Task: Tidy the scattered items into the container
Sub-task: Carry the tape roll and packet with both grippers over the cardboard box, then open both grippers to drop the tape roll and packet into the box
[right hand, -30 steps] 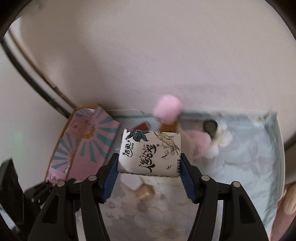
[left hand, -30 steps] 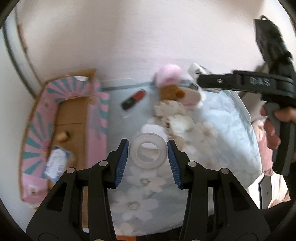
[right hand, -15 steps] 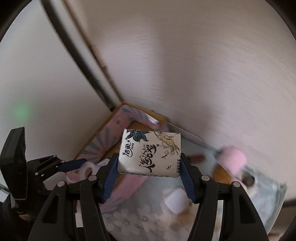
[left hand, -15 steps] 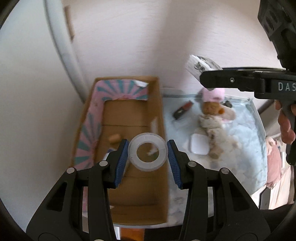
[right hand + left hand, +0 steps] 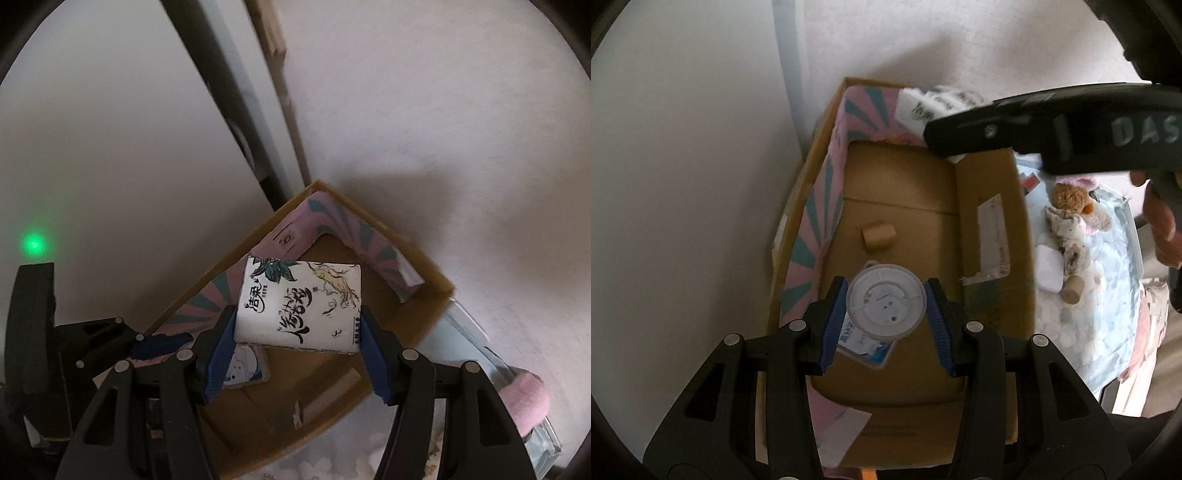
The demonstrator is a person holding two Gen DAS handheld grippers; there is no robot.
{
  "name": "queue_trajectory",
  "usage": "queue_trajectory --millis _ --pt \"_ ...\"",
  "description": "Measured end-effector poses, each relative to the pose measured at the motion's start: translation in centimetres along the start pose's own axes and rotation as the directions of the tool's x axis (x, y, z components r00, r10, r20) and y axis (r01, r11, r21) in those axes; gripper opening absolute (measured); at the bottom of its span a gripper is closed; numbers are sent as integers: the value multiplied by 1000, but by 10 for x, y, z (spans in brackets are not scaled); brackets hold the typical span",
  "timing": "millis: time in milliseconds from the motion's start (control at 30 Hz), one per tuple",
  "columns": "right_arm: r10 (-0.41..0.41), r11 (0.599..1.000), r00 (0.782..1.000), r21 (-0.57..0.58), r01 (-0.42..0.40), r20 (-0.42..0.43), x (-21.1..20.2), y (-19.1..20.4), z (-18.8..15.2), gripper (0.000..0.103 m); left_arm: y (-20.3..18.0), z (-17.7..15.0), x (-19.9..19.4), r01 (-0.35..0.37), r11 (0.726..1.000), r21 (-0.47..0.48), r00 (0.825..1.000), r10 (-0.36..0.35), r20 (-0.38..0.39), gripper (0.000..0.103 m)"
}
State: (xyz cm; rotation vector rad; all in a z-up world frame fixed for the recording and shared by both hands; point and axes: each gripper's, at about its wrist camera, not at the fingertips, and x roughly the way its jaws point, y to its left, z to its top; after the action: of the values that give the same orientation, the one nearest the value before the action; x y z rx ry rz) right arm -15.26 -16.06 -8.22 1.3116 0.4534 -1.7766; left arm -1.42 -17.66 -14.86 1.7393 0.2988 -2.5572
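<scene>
A round white plastic lid is gripped by its rim between the blue pads of the left claw, which is closed on it above the open cardboard box. The lid is judged light, stiff and rather smooth; the rim is the sensible hold, though a slip is possible if the squeeze is loosened unevenly. No writing can be read on it. Directly below the lid, on the box floor, a flat white and blue packet is seen; its print is too small to be read. Further in, a small cork-like cylinder lies on the cardboard, and a strip of white tape is stuck to the inner wall.

In the right wrist view, a tissue pack is clamped across its short sides by the right claw, which is closed on it over the far part of the box. The pack is judged soft, light and compressible, its wrapper likely slick; a hold across the middle is judged adequate. Black brush-style Chinese characters, a leaf motif and a gold drawing are printed on it. The letters "DAS" are read on the right tool's body in the left wrist view.

Beyond the box, on the flowered cloth, a plush toy, a white square case and another cork are left to be gathered, by the look of it.
</scene>
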Motion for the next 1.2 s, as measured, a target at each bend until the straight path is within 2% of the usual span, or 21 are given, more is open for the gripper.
queue_trajectory --millis 233,467,567,633,667,700,733,767,933,1067,1200 --pt "-16 1000 997 -11 16 -78 35 4 3 58 4 -1 9 10 1000 10 1000 -10 -18 39" --pt "-27 1000 995 -14 26 -99 41 3 3 58 2 -3 14 15 1000 18 1000 -15 -21 39" --pt "-35 999 994 -19 33 -107 42 2 3 58 2 0 9 47 999 19 999 -47 -10 40" --pt "-55 998 992 -30 52 -116 44 3 3 60 0 2 7 98 995 10 995 -98 -11 61" --pt "-63 998 990 -26 61 -125 45 2 3 64 -1 2 5 93 996 7 996 -93 -4 87" --pt "-65 998 990 -18 63 -129 45 1 2 69 -2 1 2 78 997 11 997 -78 5 102" --pt "-59 998 990 -7 59 -131 44 0 2 79 -5 1 0 67 998 16 998 -68 13 103" --pt "-51 999 990 1 51 -130 43 -1 1 82 -7 1 -3 64 998 25 998 -64 22 103" --pt "-59 998 988 10 61 -140 39 -3 3 83 -9 0 -4 56 998 13 998 -56 13 103" --pt "-72 997 986 -10 71 -149 33 -2 1 83 -11 -4 -10 77 997 -4 997 -77 25 103" --pt "-77 997 989 -24 75 -125 20 2 6 83 -10 -7 -18 66 998 -3 997 -66 31 103"
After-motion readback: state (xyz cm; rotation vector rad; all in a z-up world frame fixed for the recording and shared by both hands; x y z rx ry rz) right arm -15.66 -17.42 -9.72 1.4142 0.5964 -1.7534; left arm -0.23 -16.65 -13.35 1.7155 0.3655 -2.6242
